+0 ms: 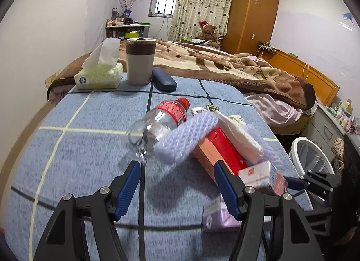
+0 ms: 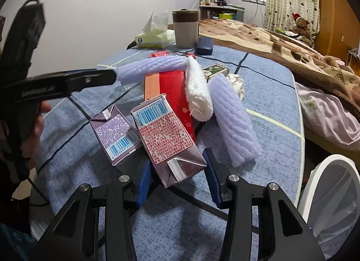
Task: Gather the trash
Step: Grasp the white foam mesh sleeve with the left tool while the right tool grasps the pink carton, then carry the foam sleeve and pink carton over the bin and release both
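Trash lies in a pile on the blue tablecloth [image 1: 90,148]. A clear plastic bottle [image 1: 157,123] with a red cap lies under a lilac foam net sleeve [image 1: 186,135]. My left gripper [image 1: 177,168] is open, just short of that sleeve. My right gripper [image 2: 177,162] is open, its jaws on either side of the near end of a red drink carton [image 2: 166,135]. A purple drink carton [image 2: 115,135] lies left of it. A red flat box [image 2: 175,90], a white foam sleeve [image 2: 198,90] and a second lilac sleeve [image 2: 234,119] lie beyond.
A tissue box [image 1: 99,76], a lidded cup [image 1: 140,63] and a dark glasses case [image 1: 164,80] stand at the table's far edge. A white bin [image 2: 333,195] with a clear liner stands right of the table. A bed [image 1: 247,67] lies beyond.
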